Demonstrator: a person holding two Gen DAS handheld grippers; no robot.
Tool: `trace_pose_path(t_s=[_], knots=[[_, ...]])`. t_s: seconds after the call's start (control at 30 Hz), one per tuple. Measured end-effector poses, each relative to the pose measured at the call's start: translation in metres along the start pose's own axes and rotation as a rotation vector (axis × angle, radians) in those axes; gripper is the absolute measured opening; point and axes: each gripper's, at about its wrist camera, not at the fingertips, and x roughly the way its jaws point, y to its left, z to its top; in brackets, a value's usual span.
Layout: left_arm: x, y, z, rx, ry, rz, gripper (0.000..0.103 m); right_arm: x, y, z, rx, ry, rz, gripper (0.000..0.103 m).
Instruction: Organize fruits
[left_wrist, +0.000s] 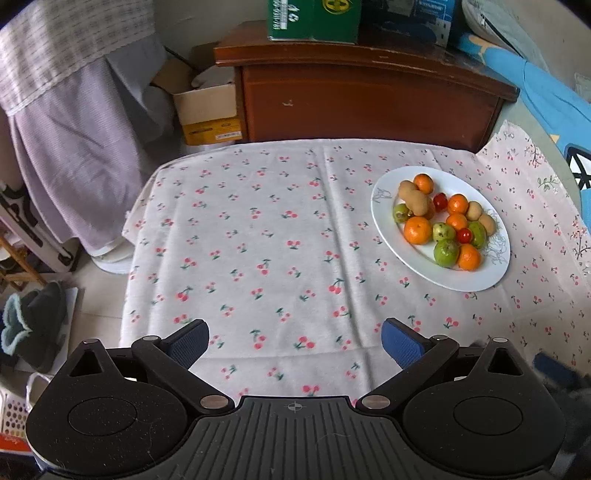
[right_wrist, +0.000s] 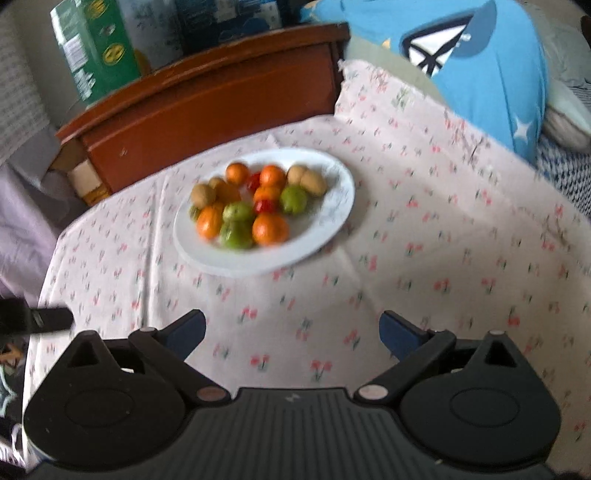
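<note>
The fruits (left_wrist: 441, 225) lie heaped together on a white oval plate (left_wrist: 406, 254): several orange mandarins, a few green ones with reddish blush, two small glossy red ones and some tan, potato-like pieces, one of them long and lumpy. The plate has a faint grey line drawing along its rim. In the right wrist view the same pile (right_wrist: 251, 206) is blurred, so finer detail cannot be told there.

The plate sits on a counter (left_wrist: 258, 240) covered with a white cloth printed with small red cherries. Behind the counter stands a dark wooden cabinet (left_wrist: 369, 99) with a green carton (left_wrist: 314, 18) on top; a cardboard box (left_wrist: 208, 110) sits to its left, and a blue cushion (left_wrist: 546, 99) lies to the right. Nothing lies on the cloth between the tools and the plate.

The left tool (left_wrist: 295, 341) has its blue-padded fingers spread wide and holds nothing; the plate lies ahead of it and off to its right, well apart. The right tool (right_wrist: 291, 334) is likewise spread wide and empty, with the plate (right_wrist: 325, 225) ahead, slightly to its left, clear of the fingertips.
</note>
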Motion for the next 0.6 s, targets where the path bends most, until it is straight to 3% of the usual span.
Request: trace_pose_path(t_s=[0.33,0.47,0.6], knots=[[-0.017,0.011,-0.025,0.0,-0.005,-0.017,0.101,0.009,0.037,-0.053,-0.211,-0.006,0.035,0.1],[-0.018,0.009,-0.029,0.017,-0.002,-0.022,0.101,0.01,0.044,-0.061,-0.251,-0.048,0.062,0.102],[-0.017,0.008,-0.032,0.026,0.0,-0.027,0.101,0.015,0.053,-0.068,-0.309,-0.092,0.033,0.102]])
